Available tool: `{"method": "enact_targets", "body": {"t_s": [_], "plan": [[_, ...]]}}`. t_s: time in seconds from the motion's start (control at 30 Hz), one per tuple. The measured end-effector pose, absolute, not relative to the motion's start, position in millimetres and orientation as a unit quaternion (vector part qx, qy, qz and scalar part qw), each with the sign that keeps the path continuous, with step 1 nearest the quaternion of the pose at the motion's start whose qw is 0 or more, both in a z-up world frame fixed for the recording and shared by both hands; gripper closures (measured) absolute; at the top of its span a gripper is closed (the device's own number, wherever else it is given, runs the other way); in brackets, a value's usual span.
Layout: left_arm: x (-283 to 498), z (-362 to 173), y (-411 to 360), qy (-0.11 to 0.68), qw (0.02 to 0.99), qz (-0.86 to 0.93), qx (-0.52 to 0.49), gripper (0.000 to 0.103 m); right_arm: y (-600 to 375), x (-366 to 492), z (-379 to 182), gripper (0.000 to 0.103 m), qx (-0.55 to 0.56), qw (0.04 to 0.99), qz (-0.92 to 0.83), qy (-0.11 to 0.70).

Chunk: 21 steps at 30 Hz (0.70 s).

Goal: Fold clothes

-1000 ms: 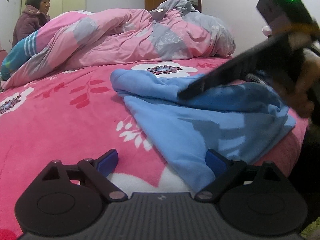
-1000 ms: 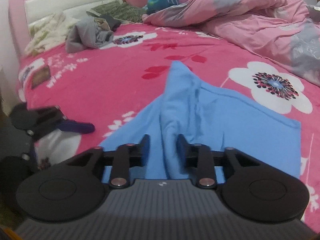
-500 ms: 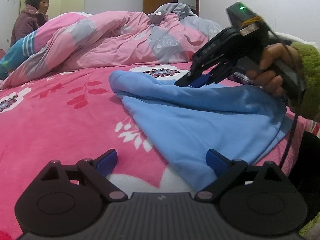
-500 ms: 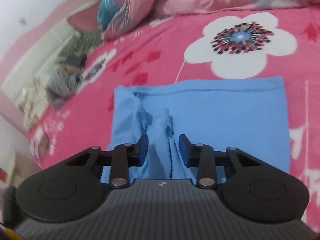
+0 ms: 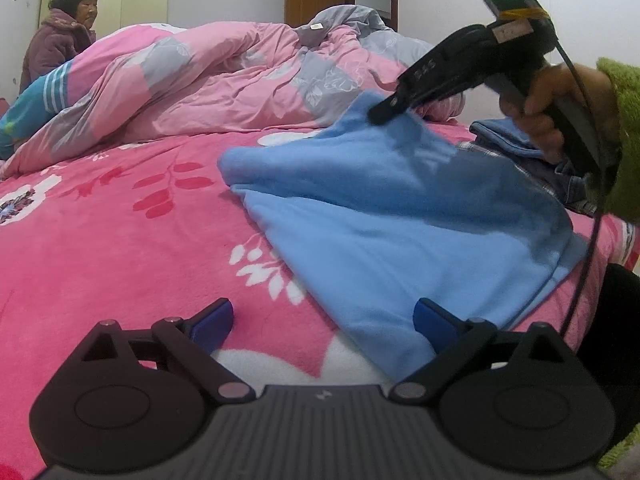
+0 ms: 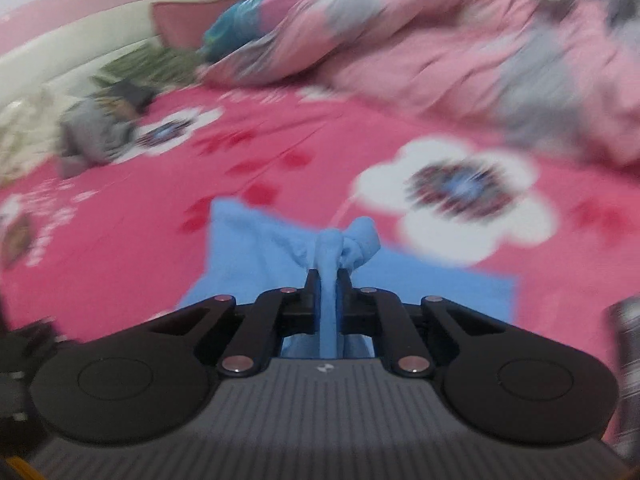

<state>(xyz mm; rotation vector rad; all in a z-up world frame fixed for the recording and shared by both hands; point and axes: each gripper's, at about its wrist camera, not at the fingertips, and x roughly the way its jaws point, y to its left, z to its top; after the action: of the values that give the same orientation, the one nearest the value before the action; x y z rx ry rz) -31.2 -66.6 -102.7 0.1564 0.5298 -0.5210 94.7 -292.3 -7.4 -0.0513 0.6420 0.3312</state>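
Note:
A light blue garment (image 5: 400,216) lies spread on the pink floral bedspread (image 5: 100,240). In the left wrist view my right gripper (image 5: 380,114), held by a hand in a green sleeve, has one part of the cloth pulled up into a tent. In the right wrist view, which is blurred, the right gripper (image 6: 329,280) has its jaws closing tight on a bunched fold of the blue garment (image 6: 256,248), pads pressing on it. My left gripper (image 5: 323,316) stands open low over the bed, and the garment's near corner reaches its right finger.
A rumpled pink and grey quilt (image 5: 224,92) fills the far side of the bed. A person (image 5: 60,48) sits behind it at the left. Blue and plaid clothes (image 5: 520,148) lie at the right. A grey garment (image 6: 96,132) lies near the headboard.
The right gripper's jaws have gone from apart around a fold to clamped on it. It has risen and drawn the blue cloth up. The left gripper has stayed put.

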Motion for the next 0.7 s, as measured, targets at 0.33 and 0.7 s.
{"method": "enact_targets", "body": {"t_s": [0.33, 0.7], "plan": [[-29.0, -98.9, -69.2, 0.268, 0.927, -0.25, 0.079, 0.005, -344.6, 118.1, -39.3, 0.098, -0.038, 0.942, 0.075, 0.325], [-27.2, -96.5, -72.0, 0.277, 0.925, -0.246, 0.089, 0.006, -352.8, 123.3, -62.4, 0.083, -0.018, 0.942, 0.05, 0.332]]}}
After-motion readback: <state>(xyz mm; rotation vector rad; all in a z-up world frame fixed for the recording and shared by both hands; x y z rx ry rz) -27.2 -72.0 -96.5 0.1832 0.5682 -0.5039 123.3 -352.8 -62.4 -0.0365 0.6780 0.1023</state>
